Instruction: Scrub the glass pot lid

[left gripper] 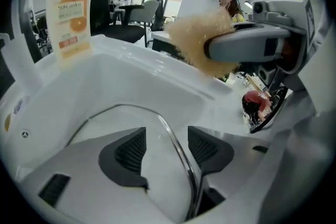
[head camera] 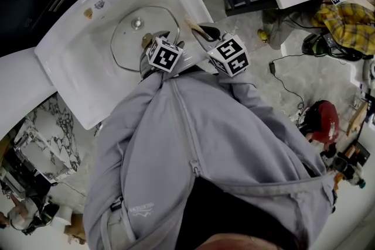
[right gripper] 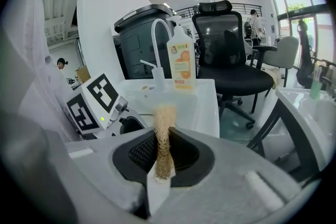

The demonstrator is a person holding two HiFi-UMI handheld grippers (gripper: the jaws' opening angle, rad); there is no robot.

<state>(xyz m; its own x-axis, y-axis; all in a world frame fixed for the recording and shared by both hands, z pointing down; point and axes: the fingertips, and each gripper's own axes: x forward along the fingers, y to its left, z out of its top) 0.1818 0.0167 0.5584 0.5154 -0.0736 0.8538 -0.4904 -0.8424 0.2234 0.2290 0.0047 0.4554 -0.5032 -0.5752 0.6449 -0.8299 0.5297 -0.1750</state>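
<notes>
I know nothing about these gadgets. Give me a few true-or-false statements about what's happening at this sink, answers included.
The glass pot lid lies in the white sink. True.
The right gripper is empty. False: it is shut on a tan scrub pad.
The left gripper is open, with the lid's rim between its jaws. True.
The soap bottle lies in the basin. False: the soap bottle stands upright on the sink's edge.
</notes>
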